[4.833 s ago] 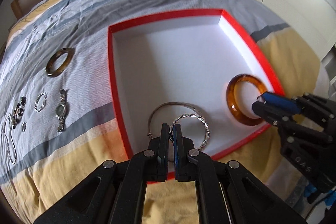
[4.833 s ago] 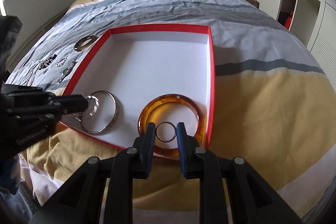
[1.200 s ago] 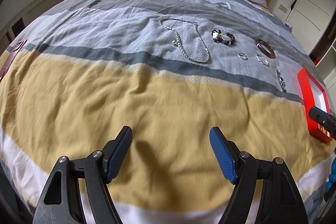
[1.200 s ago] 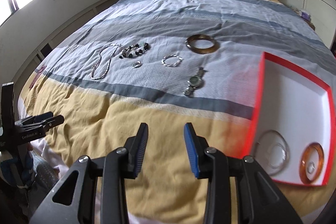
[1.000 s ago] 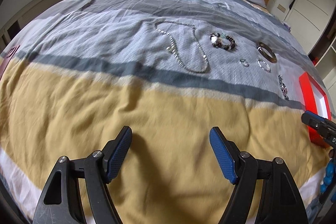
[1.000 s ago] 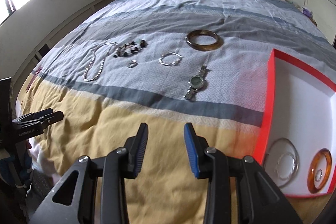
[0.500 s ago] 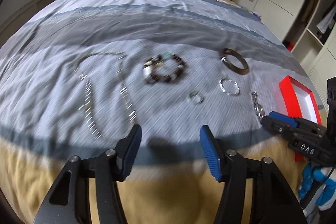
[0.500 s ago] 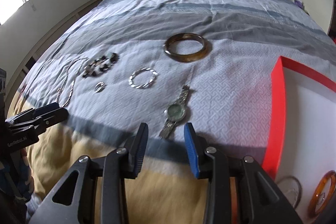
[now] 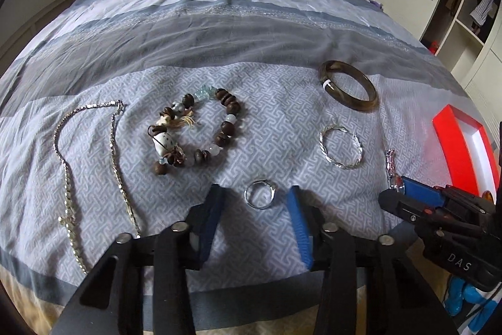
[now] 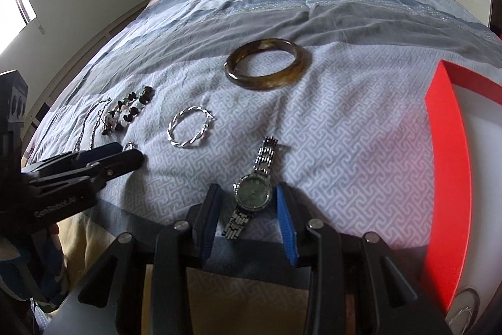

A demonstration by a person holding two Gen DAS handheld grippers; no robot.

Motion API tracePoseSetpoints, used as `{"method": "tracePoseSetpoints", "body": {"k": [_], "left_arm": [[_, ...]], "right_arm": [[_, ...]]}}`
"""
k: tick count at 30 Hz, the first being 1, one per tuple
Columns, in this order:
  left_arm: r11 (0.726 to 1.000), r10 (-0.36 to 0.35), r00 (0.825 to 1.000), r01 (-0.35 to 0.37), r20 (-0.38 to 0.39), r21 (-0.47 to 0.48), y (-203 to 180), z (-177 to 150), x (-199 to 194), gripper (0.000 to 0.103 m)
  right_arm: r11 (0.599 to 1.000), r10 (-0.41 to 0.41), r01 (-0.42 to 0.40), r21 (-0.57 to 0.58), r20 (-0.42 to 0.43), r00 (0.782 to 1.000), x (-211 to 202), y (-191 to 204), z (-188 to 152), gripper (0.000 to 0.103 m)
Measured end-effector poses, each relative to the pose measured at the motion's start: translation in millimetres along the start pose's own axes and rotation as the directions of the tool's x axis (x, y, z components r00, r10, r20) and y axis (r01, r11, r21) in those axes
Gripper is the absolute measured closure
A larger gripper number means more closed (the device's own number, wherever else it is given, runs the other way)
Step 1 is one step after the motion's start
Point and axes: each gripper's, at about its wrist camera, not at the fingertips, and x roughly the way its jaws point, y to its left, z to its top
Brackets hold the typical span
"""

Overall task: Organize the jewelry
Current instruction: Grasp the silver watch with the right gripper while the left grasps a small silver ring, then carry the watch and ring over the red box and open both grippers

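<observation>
Two wrist views, differing in coverage. Left wrist view only: left gripper (image 9: 255,198) spread wide over the bedspread (image 9: 219,30), holding nothing, with small silver ring (image 9: 259,194) lying between the fingertips, clear of both pads. Ahead of the tips: beaded bracelet (image 9: 194,129); to the left of them: silver chain necklace (image 9: 94,165). Ahead and to the right: twisted silver bangle (image 9: 340,150) and, beyond it, dark brown bangle (image 9: 347,88). Far right: red box (image 9: 451,153) and right gripper seen side-on.

Right wrist view only: right gripper (image 10: 248,204) parted with nothing gripped, straddling wristwatch (image 10: 253,195), dial between the blue pads, band running ahead and back under the tool. Pad contact with the watch case cannot be determined. Ahead and to the left, the twisted bangle; farther ahead, the brown bangle. Red box wall close on the right, with a silver hoop (image 10: 466,308) partly visible inside at the lower right edge. Left gripper visible at far left, beside the ring.

Compared with half a second ago: both tools lower and closer to the bedspread; ring and watch now framed between respective fingers rather than ahead of them. Left opening somewhat wider, right opening clearly wider.
</observation>
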Motion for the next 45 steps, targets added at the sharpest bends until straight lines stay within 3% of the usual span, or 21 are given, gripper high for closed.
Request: {"method": "tracePoseSetpoints", "body": {"k": [2,6,19,31,38,45], "left_arm": [[1.000,-0.011,1.000,0.011,-0.001,0.000,-1,-1,-1,0.083],[1.000,-0.016,1.000,0.016,0.002,-0.009,-2,-1,-3,0.083],[1.000,-0.010,1.000,0.010,0.018,-0.025,-16,-32,-52,0.083],[1.000,0.009,0.997,-0.010,0.081,0.018,-55,-58,-136,0.083],[0.995,-0.033,0.993,0.021,0.115,0.101,-110,-57,-167,0.083],[0.980,-0.100,0.990,0.082,0.096,0.179,-175,-52,-162,0.083]], "right_arm": [[1.000,0.001,-0.001,0.000,0.002,1.000,-1,0,-1,0.070],[1.000,0.006,-0.006,0.009,-0.001,1.000,-5,0,-4,0.080],[0.998,0.054,-0.053,-0.023,0.016,0.998,-56,26,-31,0.081],[0.996,0.078,-0.073,-0.051,0.117,0.990,-152,43,-59,0.081],[0.999,0.044,-0.044,-0.002,0.192,0.981,-204,9,-73,0.081],[0.998,-0.029,0.018,0.053,0.226,0.974,-236,-49,-77,0.081]]}}
